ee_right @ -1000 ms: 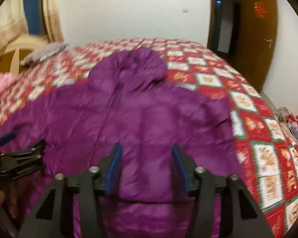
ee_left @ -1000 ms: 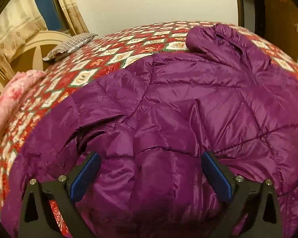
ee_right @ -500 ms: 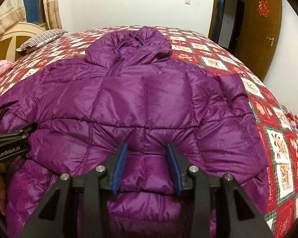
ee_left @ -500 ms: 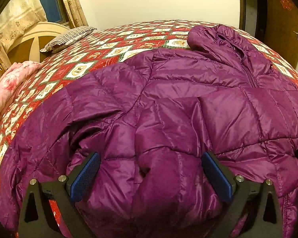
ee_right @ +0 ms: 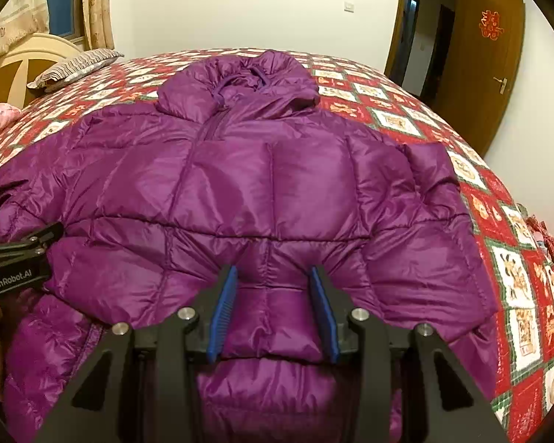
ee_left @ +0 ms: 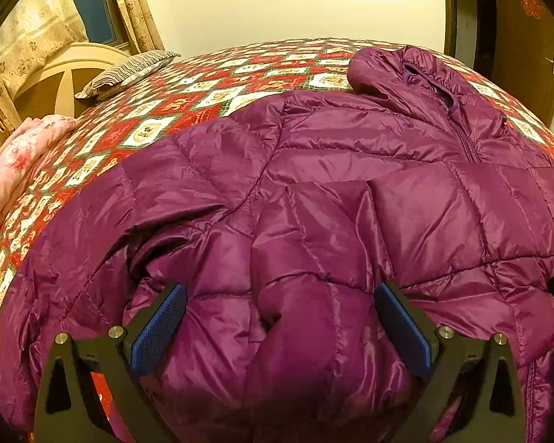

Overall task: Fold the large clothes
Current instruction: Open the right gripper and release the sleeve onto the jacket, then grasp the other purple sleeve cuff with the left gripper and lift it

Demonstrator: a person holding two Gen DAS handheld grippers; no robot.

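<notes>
A large purple puffer jacket (ee_left: 351, 192) lies front up on a red patterned bed, hood toward the far side. It also fills the right wrist view (ee_right: 269, 184). Its lower hem is turned up over the body. My left gripper (ee_left: 277, 317) is open wide, its blue pads either side of the bunched left hem. My right gripper (ee_right: 273, 295) has its jaws narrowly apart with a fold of the hem fabric between the pads. The left gripper's body (ee_right: 14, 258) shows at the left edge of the right wrist view.
The bed quilt (ee_right: 399, 122) is red, white and green. A striped pillow (ee_left: 129, 74) and a pink blanket (ee_left: 14, 162) lie at the left by the cream headboard (ee_left: 55, 85). A brown door (ee_right: 487, 70) stands at the right.
Both grippers pulled back and steadied, so more of the jacket shows. The hem has been brought up onto the body. The right gripper's jaws have narrowed on the hem.
</notes>
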